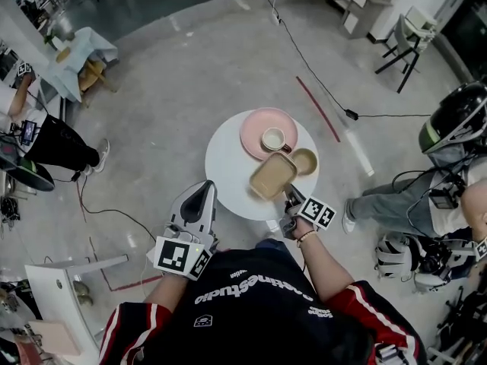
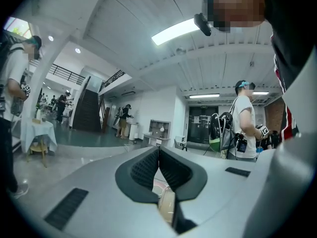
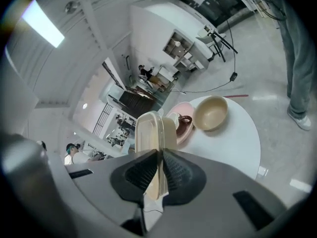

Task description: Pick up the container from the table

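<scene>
My grey left gripper, 7 o'clock off round white table: jaws together, empty, parked clear. Right gripper pinches thin rim of tan rectangular plastic container, held tilted above table's 5 o'clock.

White round table carries pink plate and tan bowl.

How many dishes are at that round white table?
4: a pink plate, a cup on it, a beige bowl beside it, and a tan container in the right gripper. None seems hidden.
</scene>
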Demonstrator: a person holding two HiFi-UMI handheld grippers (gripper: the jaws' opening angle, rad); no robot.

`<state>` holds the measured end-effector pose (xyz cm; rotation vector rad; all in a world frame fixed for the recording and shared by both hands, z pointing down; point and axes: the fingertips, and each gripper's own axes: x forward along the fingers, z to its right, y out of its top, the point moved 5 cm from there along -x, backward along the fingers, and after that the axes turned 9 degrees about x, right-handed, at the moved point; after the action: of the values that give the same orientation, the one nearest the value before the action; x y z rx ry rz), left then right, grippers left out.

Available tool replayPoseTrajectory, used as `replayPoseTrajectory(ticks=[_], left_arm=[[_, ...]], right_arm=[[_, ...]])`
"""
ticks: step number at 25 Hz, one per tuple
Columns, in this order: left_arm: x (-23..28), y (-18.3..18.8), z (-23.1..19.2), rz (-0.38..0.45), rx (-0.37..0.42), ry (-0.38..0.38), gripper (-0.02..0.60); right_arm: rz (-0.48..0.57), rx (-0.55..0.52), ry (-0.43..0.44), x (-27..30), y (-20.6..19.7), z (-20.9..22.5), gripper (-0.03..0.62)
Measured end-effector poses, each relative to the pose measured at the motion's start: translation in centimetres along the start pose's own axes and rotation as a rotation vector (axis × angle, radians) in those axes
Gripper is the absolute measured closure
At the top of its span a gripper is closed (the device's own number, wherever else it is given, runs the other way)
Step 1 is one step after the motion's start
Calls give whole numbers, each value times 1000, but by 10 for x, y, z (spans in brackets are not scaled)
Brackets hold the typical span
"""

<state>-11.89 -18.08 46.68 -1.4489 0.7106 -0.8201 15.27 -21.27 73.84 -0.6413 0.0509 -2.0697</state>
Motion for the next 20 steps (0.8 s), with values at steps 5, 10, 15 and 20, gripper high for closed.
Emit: replayPoseTrajectory(ticks=[5, 10, 15, 20], left_arm=[[0, 3, -10, 8, -6, 7, 557], [3, 7, -16, 18, -6, 18, 557], [3, 8, -17, 15, -14, 19, 557], [3, 8, -18, 8, -1, 4, 557]], right_arm=[[-10, -173, 74, -10, 0, -48, 546], [-2, -341, 151, -26, -2, -98, 546], [21, -498, 209, -43, -6, -140, 546], [47, -649, 252, -54, -12, -179, 546]])
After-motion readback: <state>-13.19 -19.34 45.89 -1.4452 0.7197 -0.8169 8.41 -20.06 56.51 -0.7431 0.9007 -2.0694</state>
